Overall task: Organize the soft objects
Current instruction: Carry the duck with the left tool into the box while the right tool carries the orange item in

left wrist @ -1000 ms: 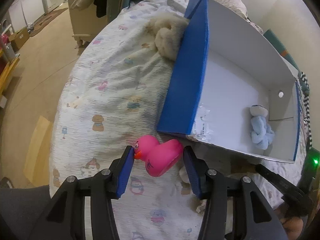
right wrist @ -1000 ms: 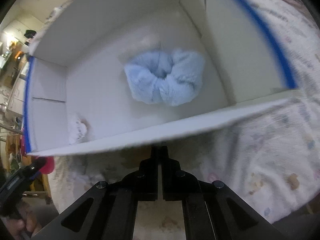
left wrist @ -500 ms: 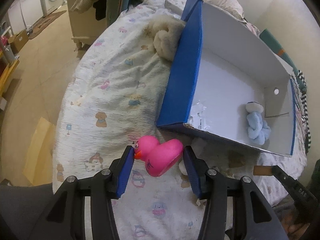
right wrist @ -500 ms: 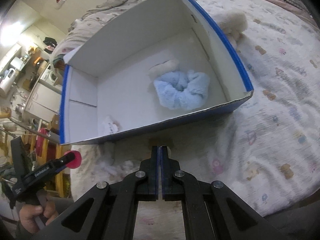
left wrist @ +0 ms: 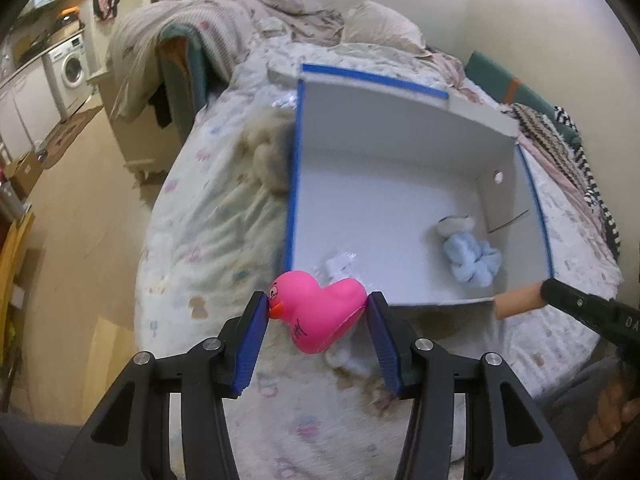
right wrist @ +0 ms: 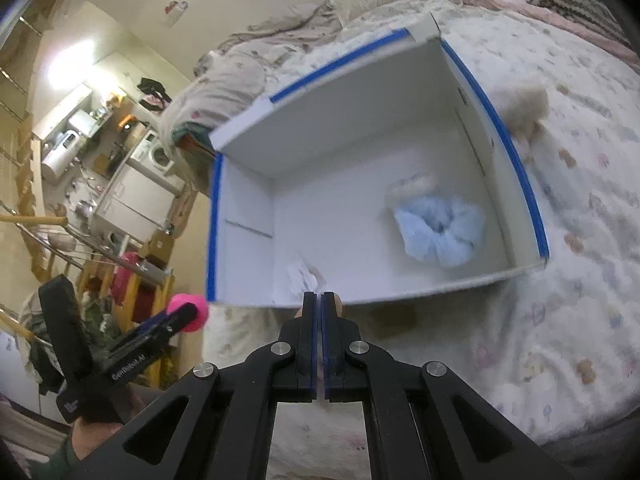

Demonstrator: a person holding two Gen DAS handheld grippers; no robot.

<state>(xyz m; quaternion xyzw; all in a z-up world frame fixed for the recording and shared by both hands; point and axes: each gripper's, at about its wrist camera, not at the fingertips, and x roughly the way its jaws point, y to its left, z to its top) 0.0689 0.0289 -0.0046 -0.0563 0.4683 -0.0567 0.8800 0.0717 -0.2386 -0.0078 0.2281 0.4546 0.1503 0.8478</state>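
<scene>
I count one pink rubber duck [left wrist: 318, 312], one blue-edged white box [left wrist: 384, 120] holding one light-blue fluffy scrunchie [left wrist: 472, 258] and one crumpled white scrap [left wrist: 340, 261] — plus one beige fluffy scrunchie [left wrist: 268, 156] outside on the bedspread.

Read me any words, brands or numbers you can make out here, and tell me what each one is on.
"GenRobot.AI": white print on the left tongs body, right wrist view.
"OA...": cut-off print on the right tongs arm, left wrist view.
Black handwritten mark on the pink rubber duck: unreadable.
</scene>
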